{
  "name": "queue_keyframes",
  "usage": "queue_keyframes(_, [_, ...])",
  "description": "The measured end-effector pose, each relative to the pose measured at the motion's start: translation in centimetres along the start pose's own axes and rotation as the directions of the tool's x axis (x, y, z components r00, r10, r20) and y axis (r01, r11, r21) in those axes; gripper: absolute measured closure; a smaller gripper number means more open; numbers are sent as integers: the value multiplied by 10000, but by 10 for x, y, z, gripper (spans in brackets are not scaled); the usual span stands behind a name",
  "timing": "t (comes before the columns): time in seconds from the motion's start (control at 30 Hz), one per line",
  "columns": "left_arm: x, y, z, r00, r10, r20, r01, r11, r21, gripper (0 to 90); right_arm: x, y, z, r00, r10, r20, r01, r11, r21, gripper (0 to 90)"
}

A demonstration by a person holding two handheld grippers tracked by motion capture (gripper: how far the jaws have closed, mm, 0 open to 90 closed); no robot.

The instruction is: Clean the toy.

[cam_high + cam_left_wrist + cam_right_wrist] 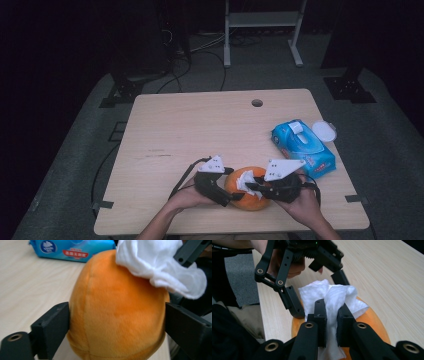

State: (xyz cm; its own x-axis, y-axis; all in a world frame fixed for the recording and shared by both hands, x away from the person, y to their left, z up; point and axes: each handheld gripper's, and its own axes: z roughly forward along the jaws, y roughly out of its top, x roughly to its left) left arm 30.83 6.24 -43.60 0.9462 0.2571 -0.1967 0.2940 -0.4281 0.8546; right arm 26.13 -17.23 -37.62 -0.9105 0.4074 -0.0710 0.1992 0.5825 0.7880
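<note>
In the high view, a round orange plush ball (248, 196) is seen lying on the pale wooden desk (200, 130) near its front edge, directly between the two tools. The left gripper (227, 187) is set against the ball's left side and the right gripper (252, 186) reaches over its top, where a crumpled white wipe (245, 180) is pressed. Well beyond the right jaws, a blue pack of wet wipes (303, 148) and a round white lid (324, 131) are seen on the desk.

In the left gripper view, the plush ball (117, 312) is seen between the jaws, which are spread wide; each inner face lies against a flank of the ball, though it cannot be told whether it is truly squeezed. The white wipe (160, 265) is draped on the ball's upper far side.

In the right gripper view, the jaws are seen clamped together on a fold of the wipe (332, 302), the rest of the cloth being spread over the orange surface (372, 322) just ahead of them. The left gripper (317, 287) straddles the ball on the far side.

The step in hand is judged to be the wiping of the ball while it is steadied. For the next move, the wipe would need to be dragged across the plush under light pressure, with the ball kept from rolling by the left jaws.
</note>
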Motion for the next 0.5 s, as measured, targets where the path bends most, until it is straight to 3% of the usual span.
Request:
queue_keyframes(0.1, [-3, 3, -1, 9998, -24, -206, 25, 10000, 50, 219, -2, 2, -2, 9998, -54, 166, 51, 9998, 174, 802])
queue_keyframes(0.2, [-14, 11, 0, 9960, 520, -724, -511, 9986, 144, 275, 0, 5, -2, 9993, -71, 380, 61, 9997, 249, 801])
queue_keyframes(0.27, [-24, 17, 1, 9887, 1077, -1044, -1059, 9941, 232, 286, 3, 9, -3, 9989, -176, 443, 168, 9997, 186, 801])
queue_keyframes(0.37, [-40, 24, 7, 9694, 2052, -1345, -1982, 9781, 633, 287, 11, 17, 0, 9983, -466, 351, 462, 9989, 128, 801])
queue_keyframes(0.4, [-43, 24, 8, 9656, 2221, -1350, -2149, 9744, 662, 280, 13, 19, 1, 9976, -587, 353, 580, 9981, 207, 802])
queue_keyframes(0.43, [-43, 23, 8, 9664, 2220, -1296, -2153, 9745, 635, 268, 14, 19, 1, 9972, -667, 332, 658, 9975, 262, 802])
queue_keyframes(0.5, [-38, 20, 7, 9747, 2003, -996, -1975, 9796, 380, 226, 13, 18, -2, 9974, -679, 249, 670, 9972, 324, 802])
